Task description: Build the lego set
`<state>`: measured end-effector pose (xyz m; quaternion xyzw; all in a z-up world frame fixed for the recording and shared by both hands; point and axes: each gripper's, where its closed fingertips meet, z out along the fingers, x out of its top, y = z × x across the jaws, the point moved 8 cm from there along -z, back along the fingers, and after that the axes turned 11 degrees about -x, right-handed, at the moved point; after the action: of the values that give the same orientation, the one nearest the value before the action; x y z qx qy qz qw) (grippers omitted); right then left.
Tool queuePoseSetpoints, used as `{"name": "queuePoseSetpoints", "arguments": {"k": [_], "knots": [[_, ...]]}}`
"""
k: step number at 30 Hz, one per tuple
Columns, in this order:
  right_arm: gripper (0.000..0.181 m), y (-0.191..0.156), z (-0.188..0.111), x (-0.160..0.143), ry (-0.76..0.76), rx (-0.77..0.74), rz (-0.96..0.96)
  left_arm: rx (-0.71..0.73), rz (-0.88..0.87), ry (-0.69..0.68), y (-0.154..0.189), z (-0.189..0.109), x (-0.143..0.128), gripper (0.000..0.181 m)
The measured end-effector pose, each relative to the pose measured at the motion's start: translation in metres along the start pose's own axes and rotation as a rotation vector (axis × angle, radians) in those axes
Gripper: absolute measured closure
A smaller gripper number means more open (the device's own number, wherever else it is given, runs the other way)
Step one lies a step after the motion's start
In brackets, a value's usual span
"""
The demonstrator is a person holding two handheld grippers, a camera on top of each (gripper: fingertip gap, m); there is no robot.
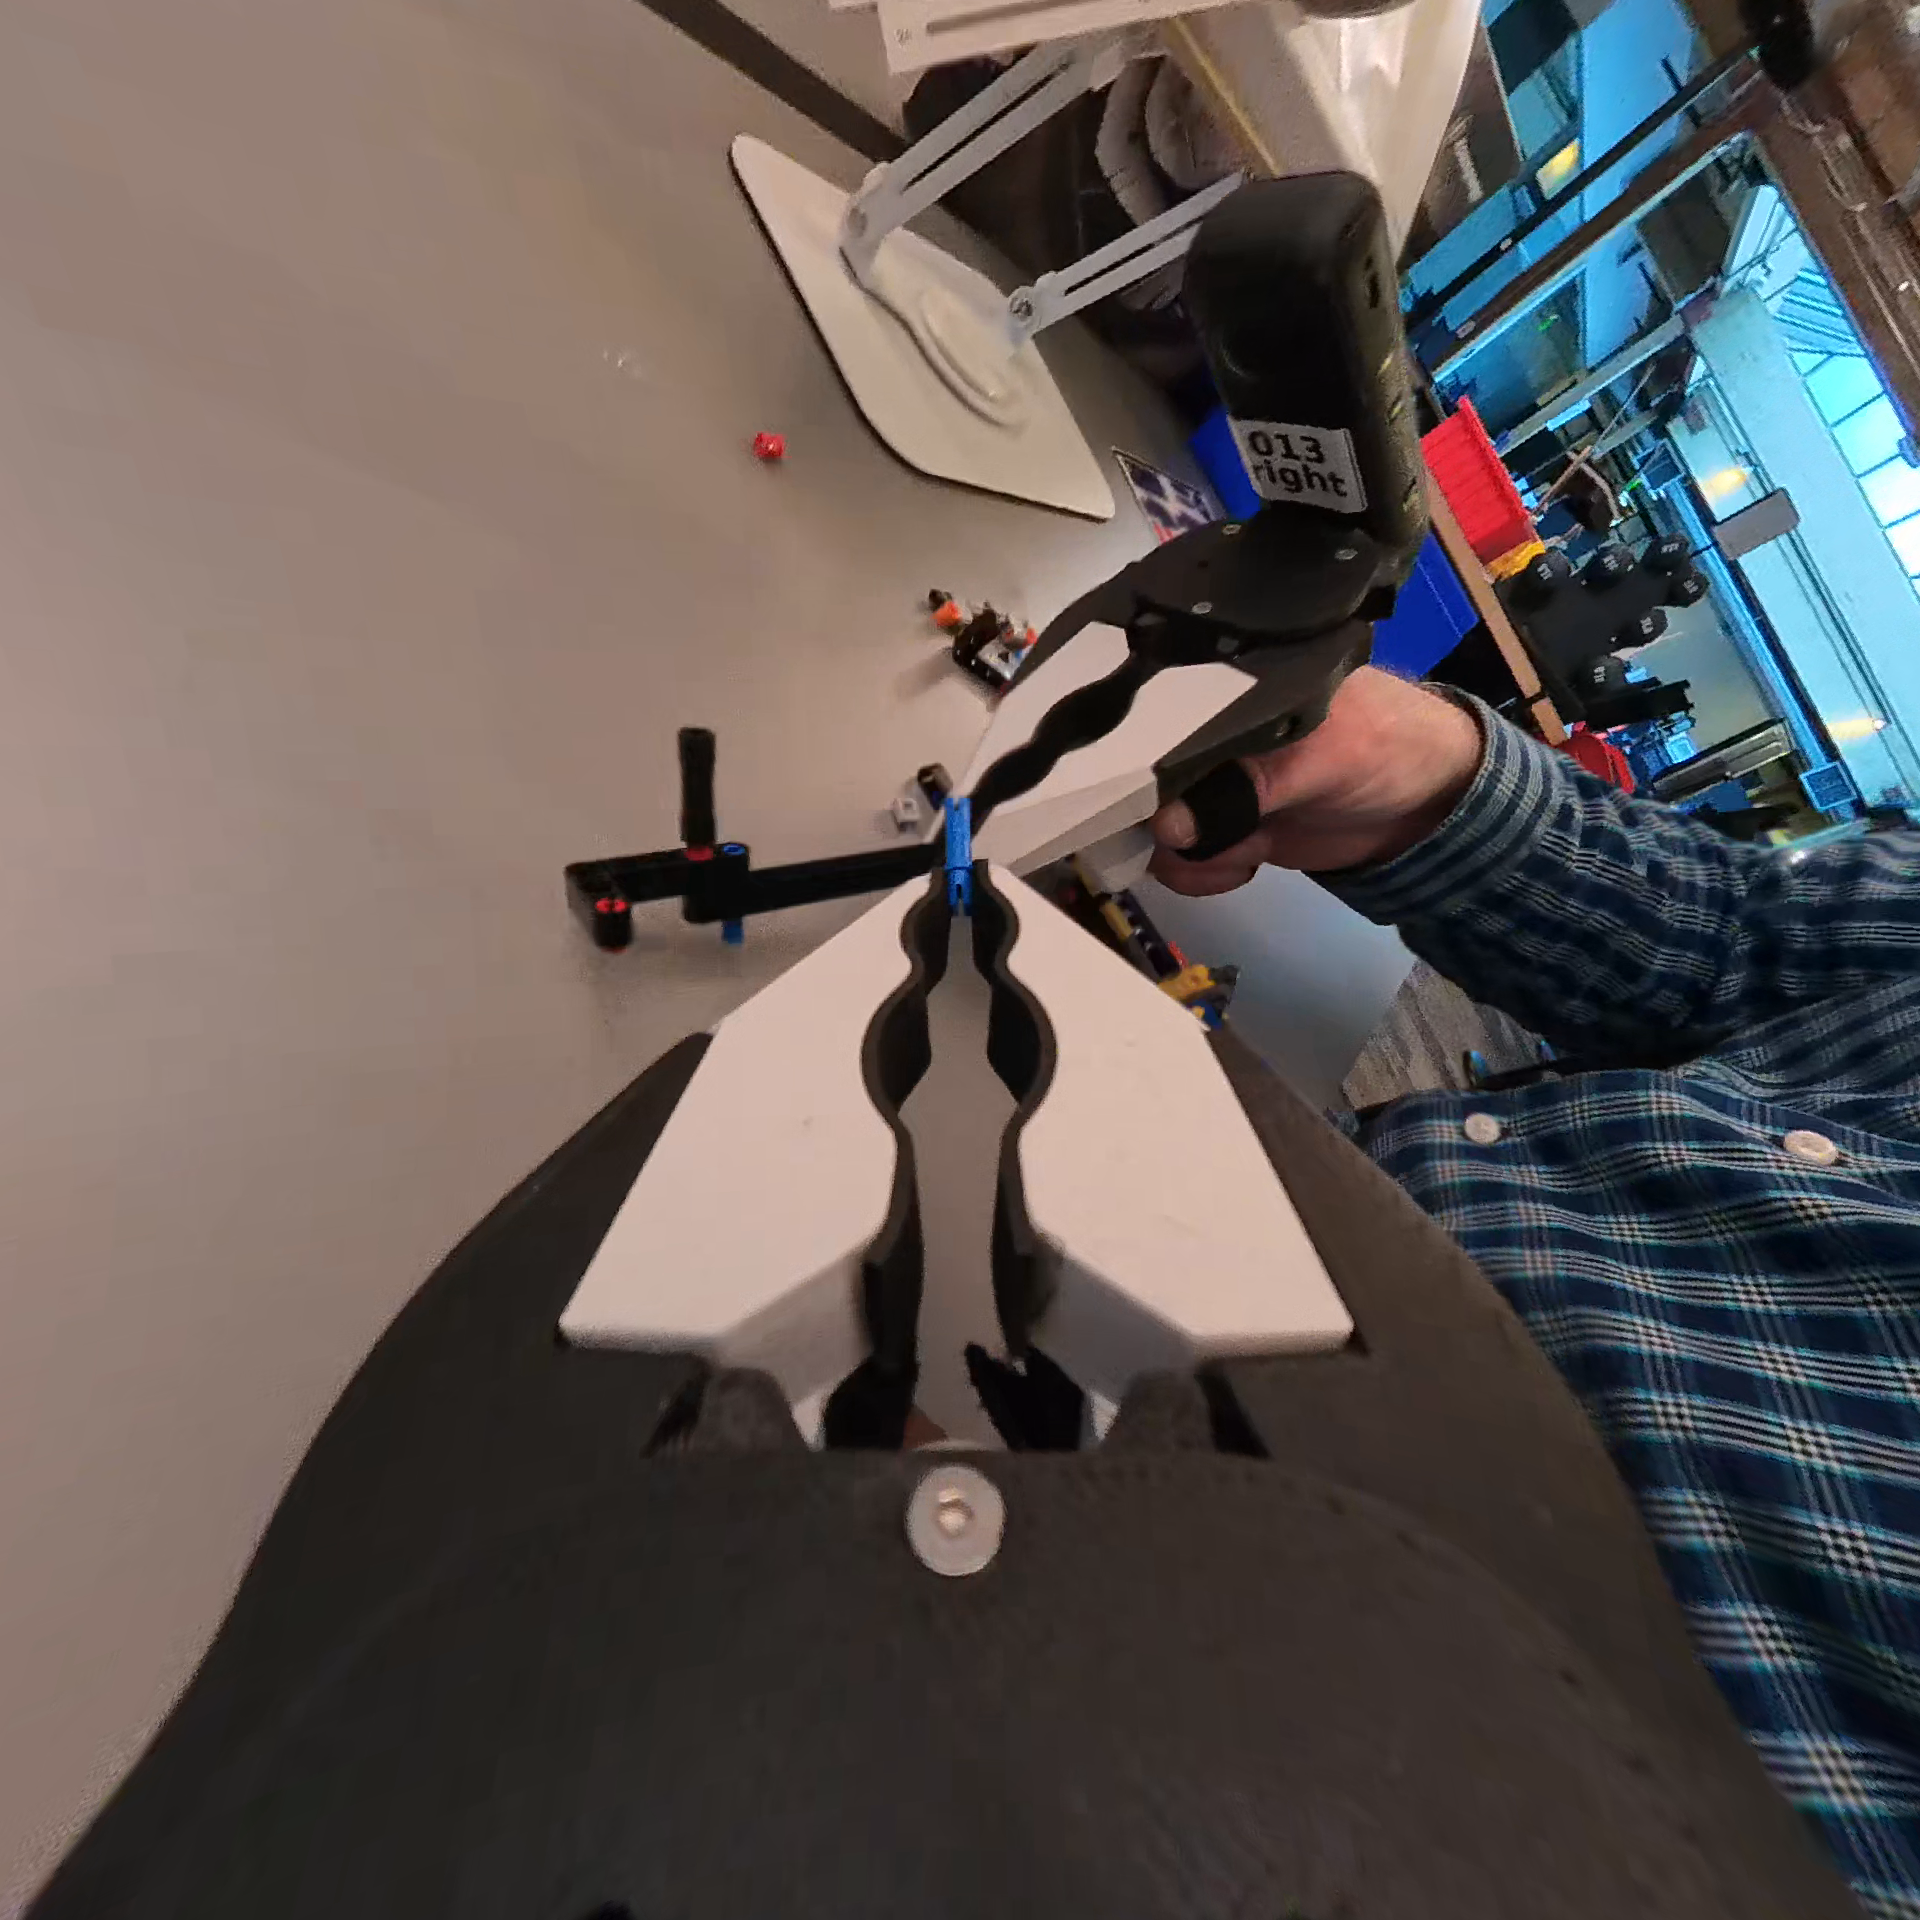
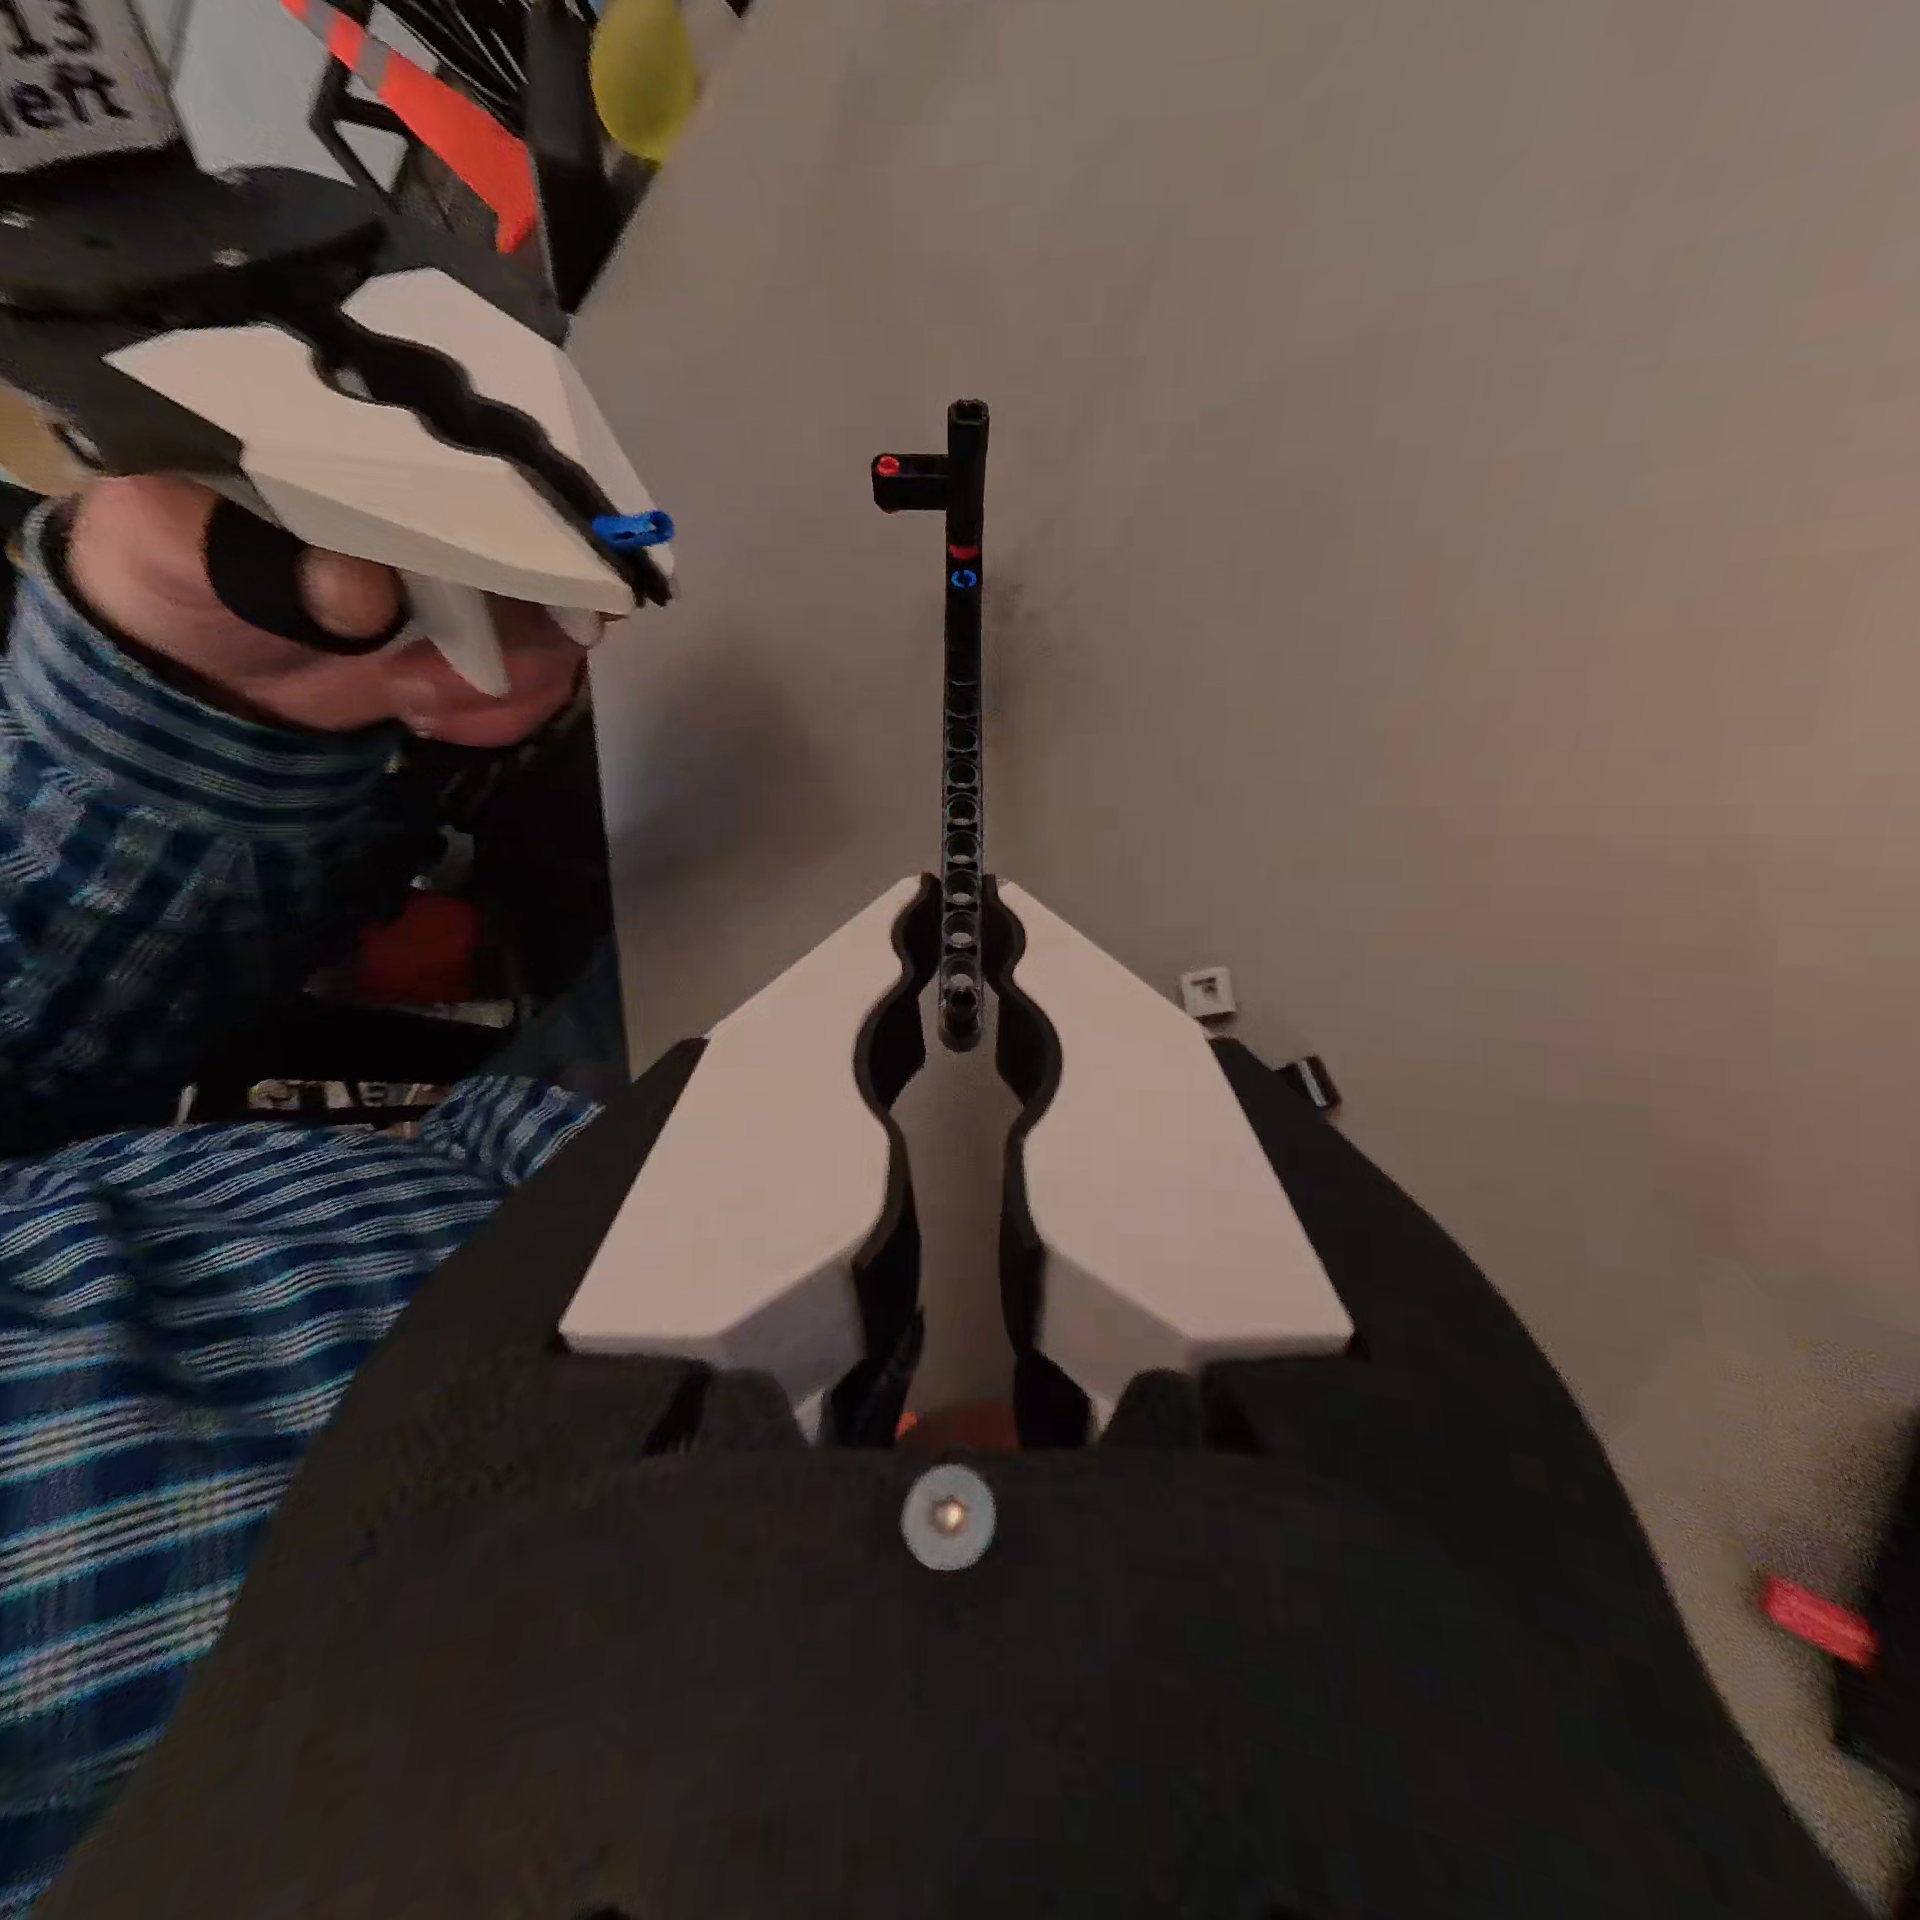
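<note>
White label (image 1: 1299,468): a rectangular sticker with two lines of bold black print, legible, fixed to the black camera body mounted behind the right tongs (image 1: 961,821), above the hand that holds them.

White label (image 2: 57,88): a matching sticker with black print, on the body behind the left tongs (image 2: 649,566). It is cut by the picture's edge and blurred, so only part can be read.

Printed card (image 1: 1174,509): blue and white, at the desk's far edge beyond the right tongs. Its print is too small to read.

Light grey piece (image 2: 1208,989): on the desk just right of the right tongs, bearing a small dark mark that is not legible.
</note>
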<state>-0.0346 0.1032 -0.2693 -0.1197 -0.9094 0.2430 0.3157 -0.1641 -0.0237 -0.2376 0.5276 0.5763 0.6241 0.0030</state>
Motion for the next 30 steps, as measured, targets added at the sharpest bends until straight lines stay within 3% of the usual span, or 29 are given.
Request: {"name": "queuePoseSetpoints", "arguments": {"k": [3, 5, 10, 13, 16, 19, 23, 30], "knots": [[0.174, -0.003, 0.009, -0.002, -0.019, -0.08, -0.039, 0.011, -0.003, -0.025, -0.002, -0.001, -0.005, 0.179], [0.156, -0.004, 0.006, 0.001, -0.016, -0.167, -0.097, 0.016, 0.01, -0.044, -0.002, 0.0, -0.006, 0.179], [0.158, -0.006, -0.011, 0.006, 0.019, -0.241, -0.207, 0.015, -0.001, -0.062, 0.001, 0.005, -0.011, 0.179], [0.163, -0.006, -0.023, 0.003, 0.014, -0.331, -0.427, 0.036, -0.001, -0.076, 0.005, 0.009, -0.017, 0.179], [0.161, -0.003, -0.025, -0.005, -0.068, -0.314, -0.552, 0.054, -0.021, -0.083, 0.008, 0.017, -0.028, 0.179], [0.158, -0.01, -0.025, -0.01, -0.054, -0.247, -0.621, 0.076, -0.049, -0.098, 0.011, 0.03, -0.039, 0.179], [0.156, -0.012, -0.019, -0.013, -0.055, -0.291, -0.742, 0.153, -0.027, -0.146, 0.009, 0.048, -0.047, 0.179], [0.156, -0.005, -0.01, -0.018, -0.066, -0.284, -0.745, 0.401, 0.202, -0.29, 0.008, 0.07, -0.052, 0.179]]}}
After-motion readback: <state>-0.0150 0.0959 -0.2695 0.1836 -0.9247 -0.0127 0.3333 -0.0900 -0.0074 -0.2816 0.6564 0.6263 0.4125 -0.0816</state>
